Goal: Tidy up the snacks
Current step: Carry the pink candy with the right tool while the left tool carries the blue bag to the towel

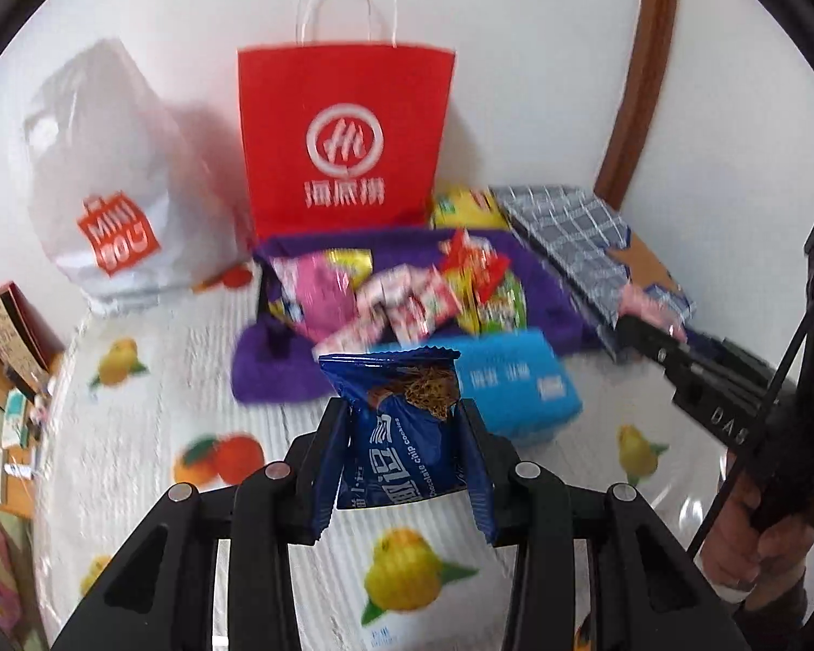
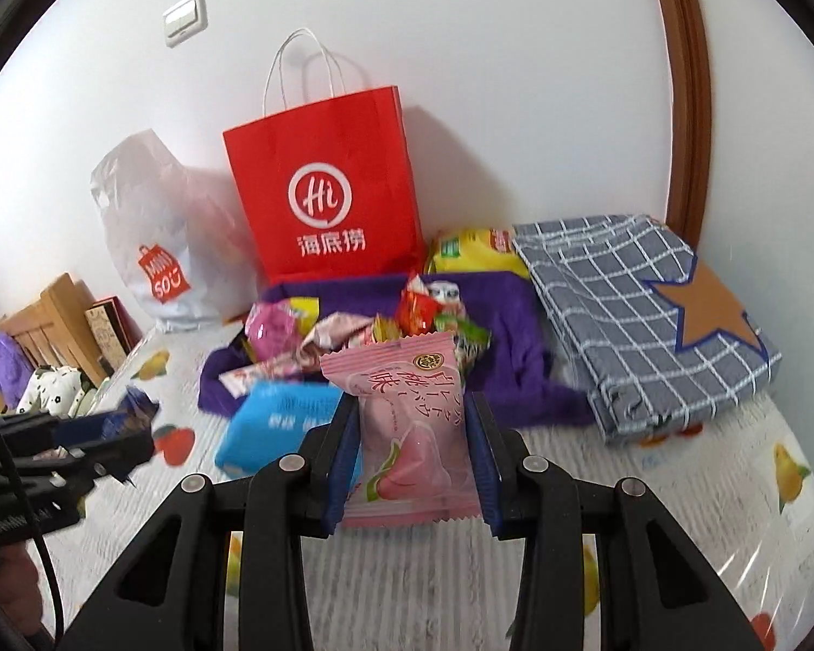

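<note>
Broadly, a bed cover (image 2: 678,515) printed with fruit fills the lower part of both views, running up to a white wall (image 2: 461,54). Against that wall stand a red paper bag (image 2: 325,190) with white handles and, to its left, a white plastic bag (image 2: 157,228) with an orange logo. To the right lies a folded blue checked cloth (image 2: 624,304) bearing a brown star. Between them a purple cloth (image 2: 515,336) is spread on the cover, with a heap of small snack packets (image 2: 418,320) on it and a yellow bag (image 2: 472,252) just behind. A light blue pack (image 2: 277,423) lies at the purple cloth's near edge.

The left gripper (image 1: 407,423) is clamped narrowly on a dark blue chocolate chip cookie packet (image 1: 401,423), held upright above the cover, in front of the heap. The right gripper (image 2: 415,423) is closed on a pink peach-printed snack packet (image 2: 407,434), likewise lifted clear of the cover, near the light blue pack.
</note>
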The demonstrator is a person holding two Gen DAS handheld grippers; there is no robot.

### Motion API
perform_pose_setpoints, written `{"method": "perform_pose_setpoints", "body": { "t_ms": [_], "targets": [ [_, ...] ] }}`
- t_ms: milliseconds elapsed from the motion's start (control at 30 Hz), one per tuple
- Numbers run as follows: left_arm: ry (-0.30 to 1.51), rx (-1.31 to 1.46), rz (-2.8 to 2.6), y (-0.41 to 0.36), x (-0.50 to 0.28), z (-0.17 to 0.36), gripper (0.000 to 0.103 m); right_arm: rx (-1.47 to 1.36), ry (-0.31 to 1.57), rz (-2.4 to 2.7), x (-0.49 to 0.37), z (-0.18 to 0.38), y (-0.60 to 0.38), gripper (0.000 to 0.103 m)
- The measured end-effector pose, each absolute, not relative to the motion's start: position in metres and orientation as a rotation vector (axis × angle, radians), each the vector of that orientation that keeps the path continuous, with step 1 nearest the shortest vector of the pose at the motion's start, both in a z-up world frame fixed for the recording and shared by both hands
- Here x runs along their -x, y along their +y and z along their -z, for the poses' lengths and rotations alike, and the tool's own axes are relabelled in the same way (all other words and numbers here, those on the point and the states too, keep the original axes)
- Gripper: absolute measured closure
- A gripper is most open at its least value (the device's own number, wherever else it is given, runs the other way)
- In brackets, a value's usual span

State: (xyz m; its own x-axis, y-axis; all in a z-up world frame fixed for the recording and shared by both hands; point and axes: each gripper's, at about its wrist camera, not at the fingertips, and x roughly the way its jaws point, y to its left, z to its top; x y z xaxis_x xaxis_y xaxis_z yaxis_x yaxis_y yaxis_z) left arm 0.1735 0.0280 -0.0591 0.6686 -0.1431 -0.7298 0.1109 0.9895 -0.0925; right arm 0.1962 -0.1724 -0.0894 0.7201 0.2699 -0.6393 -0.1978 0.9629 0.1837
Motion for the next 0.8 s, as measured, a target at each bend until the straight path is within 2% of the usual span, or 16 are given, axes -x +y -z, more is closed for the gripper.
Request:
{"method": "perform_pose_setpoints", "body": {
  "t_ms": [400, 800],
  "targets": [
    [0.775, 0.066, 0.096, 0.041, -0.239, 0.025, 0.065, -0.050, 0.659, -0.263, -0.257, 0.050, -0.160, 0.065],
    [0.821, 0.131, 0.099, 0.061, -0.311, 0.045, 0.065, -0.068, 0.685, -0.237, -0.320, 0.055, -0.148, 0.065]
  ]
}}
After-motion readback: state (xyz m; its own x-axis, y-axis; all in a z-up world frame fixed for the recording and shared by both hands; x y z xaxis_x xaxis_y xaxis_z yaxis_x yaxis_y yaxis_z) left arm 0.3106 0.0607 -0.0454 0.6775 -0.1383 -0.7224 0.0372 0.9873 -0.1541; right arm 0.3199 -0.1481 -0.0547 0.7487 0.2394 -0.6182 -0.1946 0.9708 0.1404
